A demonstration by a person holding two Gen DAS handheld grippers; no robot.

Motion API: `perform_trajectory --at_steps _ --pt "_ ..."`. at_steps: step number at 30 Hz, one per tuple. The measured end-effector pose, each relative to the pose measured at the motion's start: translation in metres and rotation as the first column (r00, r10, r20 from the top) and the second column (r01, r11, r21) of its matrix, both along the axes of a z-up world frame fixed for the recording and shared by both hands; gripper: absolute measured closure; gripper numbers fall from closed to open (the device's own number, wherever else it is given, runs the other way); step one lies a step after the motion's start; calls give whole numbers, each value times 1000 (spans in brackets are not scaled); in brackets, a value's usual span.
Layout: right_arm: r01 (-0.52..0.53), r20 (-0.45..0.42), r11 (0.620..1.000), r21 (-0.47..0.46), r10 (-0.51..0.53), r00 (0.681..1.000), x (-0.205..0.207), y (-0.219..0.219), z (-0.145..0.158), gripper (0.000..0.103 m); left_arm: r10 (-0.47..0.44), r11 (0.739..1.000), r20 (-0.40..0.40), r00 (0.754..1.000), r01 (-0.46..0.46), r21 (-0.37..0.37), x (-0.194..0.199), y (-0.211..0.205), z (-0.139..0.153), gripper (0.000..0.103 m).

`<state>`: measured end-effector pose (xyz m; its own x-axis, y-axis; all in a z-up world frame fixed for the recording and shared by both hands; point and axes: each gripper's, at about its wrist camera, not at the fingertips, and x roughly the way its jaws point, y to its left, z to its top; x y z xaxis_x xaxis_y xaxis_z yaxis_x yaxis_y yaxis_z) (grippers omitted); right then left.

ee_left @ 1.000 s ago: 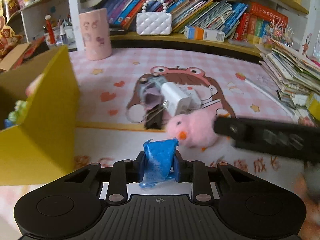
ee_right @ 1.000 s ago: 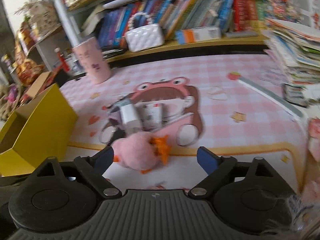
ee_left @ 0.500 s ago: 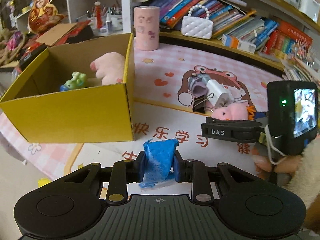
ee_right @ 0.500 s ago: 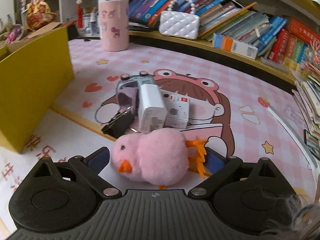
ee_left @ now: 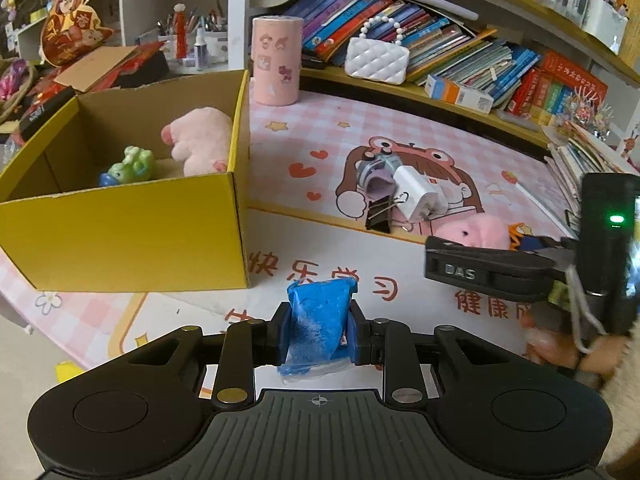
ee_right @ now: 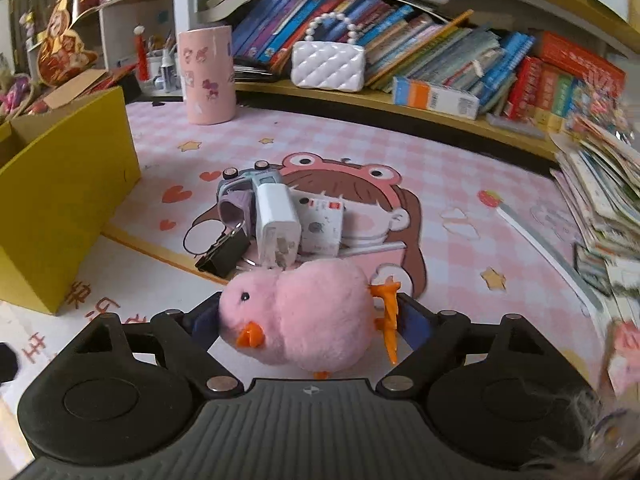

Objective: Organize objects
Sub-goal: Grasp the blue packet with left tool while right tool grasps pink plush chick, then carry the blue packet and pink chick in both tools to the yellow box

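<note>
Care with squeeze matters now: the right gripper [ee_right: 308, 320] fingers pinch the pink chick [ee_right: 300, 320] on the tabletop; lifting straight clears the clutter. The left gripper [ee_left: 318, 332] holds a blue packet [ee_left: 318, 328] near the yellow box [ee_left: 132, 224].

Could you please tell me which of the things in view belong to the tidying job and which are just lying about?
Job:
- crumpled blue plastic packet in left hand-held gripper
- fluffy pink plush chick in right hand-held gripper
- open yellow cardboard box
- white plug charger
- black binder clip

Lying about:
- tall pink cylinder
- white quilted purse
</note>
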<state>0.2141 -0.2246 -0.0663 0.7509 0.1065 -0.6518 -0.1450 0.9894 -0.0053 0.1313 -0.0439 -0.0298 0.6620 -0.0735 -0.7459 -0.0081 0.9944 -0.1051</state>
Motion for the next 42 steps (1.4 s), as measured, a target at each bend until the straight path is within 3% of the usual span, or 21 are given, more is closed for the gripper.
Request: perform_trajectory --at_steps 6,10,12,18,24,28,34,42 --pt "55 -12 998 18 -55 998 -39 7 16 17 -61 998 32 998 61 -25 -11 10 -2 78" --pt "66 22 998 -17 -65 998 -77 26 34 17 -134 991 103 986 134 4 -31 21 1 78" --pt "71 30 997 -34 -70 997 -100 38 42 17 -149 988 123 981 152 -16 -42 33 3 78" --pt "61 -14 998 -5 -61 998 -155 82 52 17 -109 990 139 984 121 -78 -72 82 5 78" --pt "-16 -69 1000 20 18 997 -194 142 42 17 -57 995 147 988 68 -72 -111 137 7 78" --pt "-55 -65 998 34 57 996 -211 176 41 17 -12 997 138 990 22 -71 -136 172 4 78" --pt "-99 -53 993 57 102 993 -221 213 49 17 48 997 189 981 -37 -61 -163 210 17 78" --pt "-133 -14 990 37 134 991 -202 234 72 17 59 997 265 963 -43 -66 -151 234 40 78"
